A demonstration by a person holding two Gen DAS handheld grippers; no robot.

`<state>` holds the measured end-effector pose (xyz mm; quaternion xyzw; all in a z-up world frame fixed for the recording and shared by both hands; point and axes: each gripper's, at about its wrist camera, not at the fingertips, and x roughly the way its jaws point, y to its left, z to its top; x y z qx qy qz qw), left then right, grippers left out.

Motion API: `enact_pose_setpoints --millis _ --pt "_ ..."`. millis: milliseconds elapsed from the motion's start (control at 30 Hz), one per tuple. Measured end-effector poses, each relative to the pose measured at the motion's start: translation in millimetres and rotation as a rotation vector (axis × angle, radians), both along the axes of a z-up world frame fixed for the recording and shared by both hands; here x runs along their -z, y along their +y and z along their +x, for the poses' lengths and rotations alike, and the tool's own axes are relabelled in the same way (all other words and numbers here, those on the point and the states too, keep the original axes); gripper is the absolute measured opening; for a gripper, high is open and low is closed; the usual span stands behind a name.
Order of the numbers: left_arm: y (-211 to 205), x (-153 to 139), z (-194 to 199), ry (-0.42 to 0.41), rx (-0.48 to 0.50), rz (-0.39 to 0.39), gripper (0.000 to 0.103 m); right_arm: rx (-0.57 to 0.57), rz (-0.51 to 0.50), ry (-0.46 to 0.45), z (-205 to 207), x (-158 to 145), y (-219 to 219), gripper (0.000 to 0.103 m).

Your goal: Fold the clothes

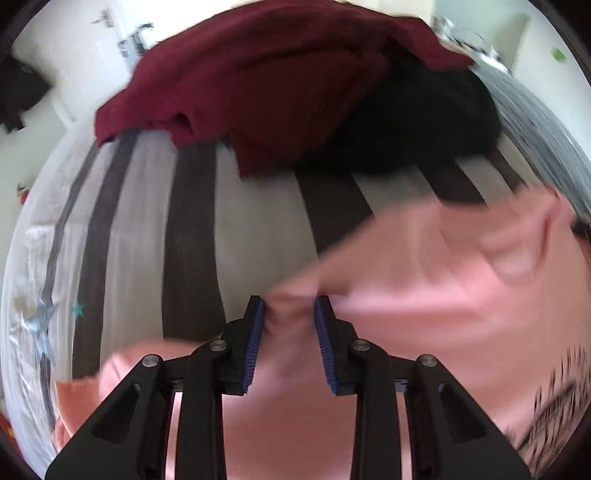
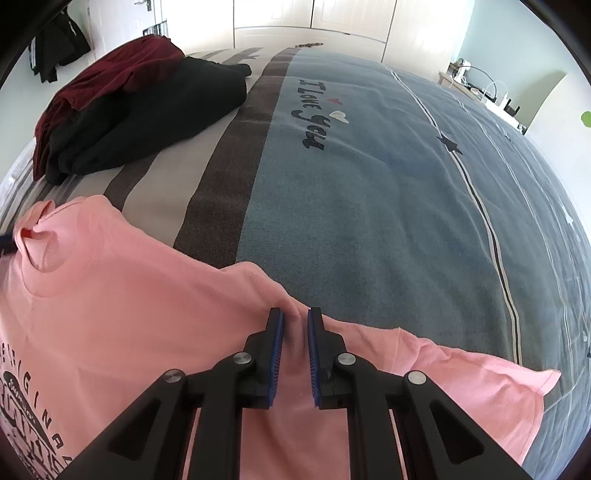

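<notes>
A pink T-shirt [image 2: 129, 295] with a dark print on its chest lies face up on the bed. In the right wrist view my right gripper [image 2: 295, 325] is shut on a fold of its shoulder, near the right sleeve [image 2: 491, 380]. In the blurred left wrist view my left gripper [image 1: 289, 314] pinches a bunched ridge of the same T-shirt [image 1: 424, 288] between its blue pads. One left fingertip [image 2: 5, 240] shows at the far left of the right wrist view, beside the puckered collar [image 2: 40, 243].
A maroon garment [image 2: 110, 70] and a black garment [image 2: 147, 114] lie heaped at the far left of the bed. The cover is grey-and-white striped [image 1: 258, 221] on the left and blue [image 2: 369, 184] on the right. White wardrobe doors [image 2: 314, 18] stand behind.
</notes>
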<state>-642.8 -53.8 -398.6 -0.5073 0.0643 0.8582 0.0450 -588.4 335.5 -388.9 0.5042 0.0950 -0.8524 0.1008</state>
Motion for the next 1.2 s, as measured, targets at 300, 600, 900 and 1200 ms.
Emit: enact_pose_setpoints --millis 300,600,900,1200 --pt "-14.5 -44.1 -13.9 0.124 -0.110 0.209 0.034 0.063 -0.096 0.027 -3.8 -13.0 20.4 0.020" --pt "98.1 -65.1 12.0 -0.023 0.323 0.264 0.042 0.084 -0.160 -0.010 7.8 -24.7 95.3 0.023" --pt "206.2 -42.3 5.8 -0.108 0.339 0.220 0.051 0.151 -0.094 -0.096 11.7 1.0 143.8 0.030" --pt "194.6 -36.2 -7.7 -0.043 0.242 0.313 0.021 0.184 -0.012 -0.084 1.2 4.3 147.3 0.004"
